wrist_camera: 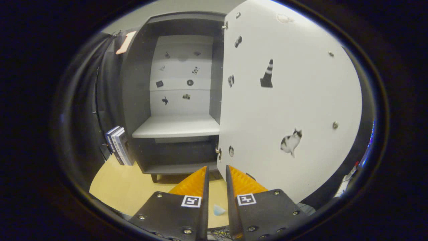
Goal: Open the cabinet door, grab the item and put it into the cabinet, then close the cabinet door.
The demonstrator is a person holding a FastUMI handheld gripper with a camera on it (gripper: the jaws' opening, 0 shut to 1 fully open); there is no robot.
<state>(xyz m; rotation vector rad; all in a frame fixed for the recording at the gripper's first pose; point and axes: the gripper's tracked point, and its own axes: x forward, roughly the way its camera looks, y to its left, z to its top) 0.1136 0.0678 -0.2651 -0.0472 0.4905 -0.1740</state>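
The dark grey cabinet [140, 100] stands on the wooden tabletop [123, 187] with its white door [287, 110] swung wide open to the right. Inside, a pale shelf [177, 127] is bare, and small stickers dot the white back wall. My gripper [216, 172] sits low, its tips just below the door's lower hinge-side corner. The orange fingers [194, 182] stand a narrow gap apart with nothing between them. A small pale-blue thing [219, 210] lies on the table beneath the gap, partly hidden by the fingers.
Upright books [118, 145] lean against the cabinet's left side. Black cloth hangs behind and to the left of the cabinet. Bare tabletop stretches in front of the cabinet, left of my fingers. The open door blocks the right side.
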